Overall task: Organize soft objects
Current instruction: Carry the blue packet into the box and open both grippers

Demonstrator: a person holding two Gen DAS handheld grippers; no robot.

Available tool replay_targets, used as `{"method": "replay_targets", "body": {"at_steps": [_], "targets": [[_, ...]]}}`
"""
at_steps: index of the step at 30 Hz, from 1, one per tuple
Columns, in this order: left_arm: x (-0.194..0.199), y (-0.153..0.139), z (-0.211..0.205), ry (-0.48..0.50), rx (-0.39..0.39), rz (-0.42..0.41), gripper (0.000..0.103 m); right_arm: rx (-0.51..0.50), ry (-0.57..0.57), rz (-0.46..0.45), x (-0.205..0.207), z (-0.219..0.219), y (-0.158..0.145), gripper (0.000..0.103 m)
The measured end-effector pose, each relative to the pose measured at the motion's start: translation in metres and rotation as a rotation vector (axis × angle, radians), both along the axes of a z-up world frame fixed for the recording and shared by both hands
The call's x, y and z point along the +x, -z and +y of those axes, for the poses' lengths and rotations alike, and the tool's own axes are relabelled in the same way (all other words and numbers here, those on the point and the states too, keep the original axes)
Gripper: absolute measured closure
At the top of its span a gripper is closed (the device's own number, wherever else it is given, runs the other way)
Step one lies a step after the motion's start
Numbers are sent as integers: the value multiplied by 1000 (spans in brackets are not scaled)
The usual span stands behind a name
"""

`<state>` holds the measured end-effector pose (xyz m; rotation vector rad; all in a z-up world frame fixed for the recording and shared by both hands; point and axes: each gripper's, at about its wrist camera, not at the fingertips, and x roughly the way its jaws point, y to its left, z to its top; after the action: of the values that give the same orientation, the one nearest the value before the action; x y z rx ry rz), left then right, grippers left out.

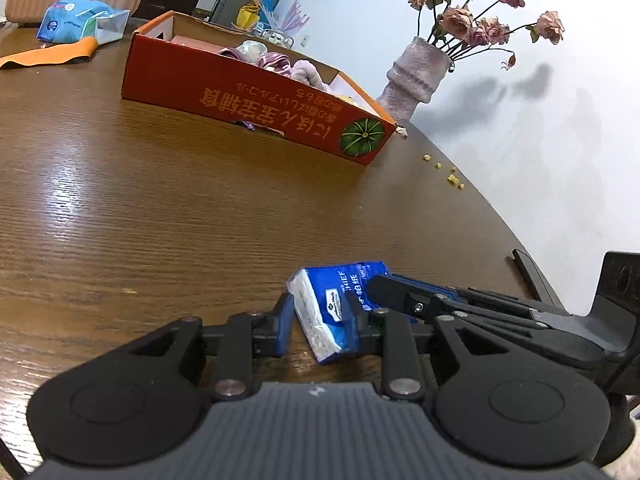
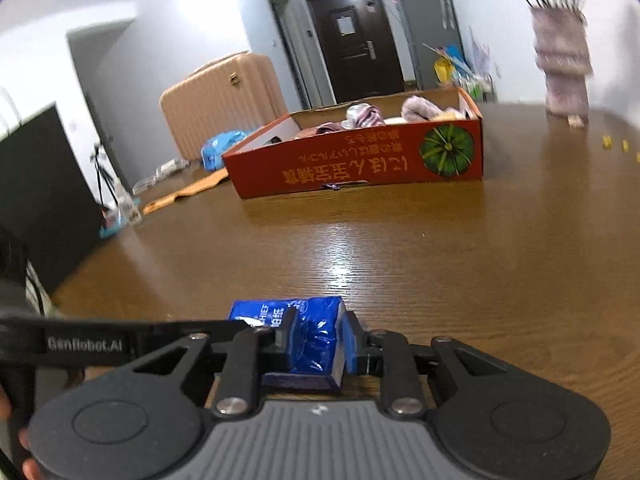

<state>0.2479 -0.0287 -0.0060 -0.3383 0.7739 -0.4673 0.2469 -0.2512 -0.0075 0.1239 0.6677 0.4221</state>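
Note:
A small blue tissue pack (image 1: pixel 320 300) (image 2: pixel 312 324) hangs just above the brown table, held from both sides. My left gripper (image 1: pixel 320 320) is shut on its near end. My right gripper (image 2: pixel 320 340) is shut on it too. In the left wrist view the right gripper (image 1: pixel 384 284) reaches in from the right and pinches the pack's far end. In the right wrist view the left gripper (image 2: pixel 260 322) enters from the left. Farther back stands an orange cardboard box (image 1: pixel 240 96) (image 2: pixel 340 164) holding pinkish soft cloths (image 1: pixel 276 60) (image 2: pixel 416 108).
A pink vase of dried roses (image 1: pixel 416 76) (image 2: pixel 560 64) stands by the wall right of the box. A blue plastic packet (image 1: pixel 76 20) (image 2: pixel 220 148) and an orange strip (image 1: pixel 48 56) (image 2: pixel 188 190) lie left of it. Yellow crumbs (image 1: pixel 452 178) dot the table's right edge.

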Motion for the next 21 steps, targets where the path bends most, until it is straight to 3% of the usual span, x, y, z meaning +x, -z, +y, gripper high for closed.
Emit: {"method": "replay_targets", "body": {"at_steps": [8,12,16,21], "targets": [[0,-1,-4,-23,-6,-15,82,66,4,-4,3,-10,4,83],[10,-17,-9,-19,21,-55,84,72,16,-22,10,-11,-7,85],[57,-52,-16,15,13,-149,84,58,38,-110,43,-19,-40,85],[146,-101,-35,52,41,-277,84,45,72,-205,123,-31,-86,85]]}}
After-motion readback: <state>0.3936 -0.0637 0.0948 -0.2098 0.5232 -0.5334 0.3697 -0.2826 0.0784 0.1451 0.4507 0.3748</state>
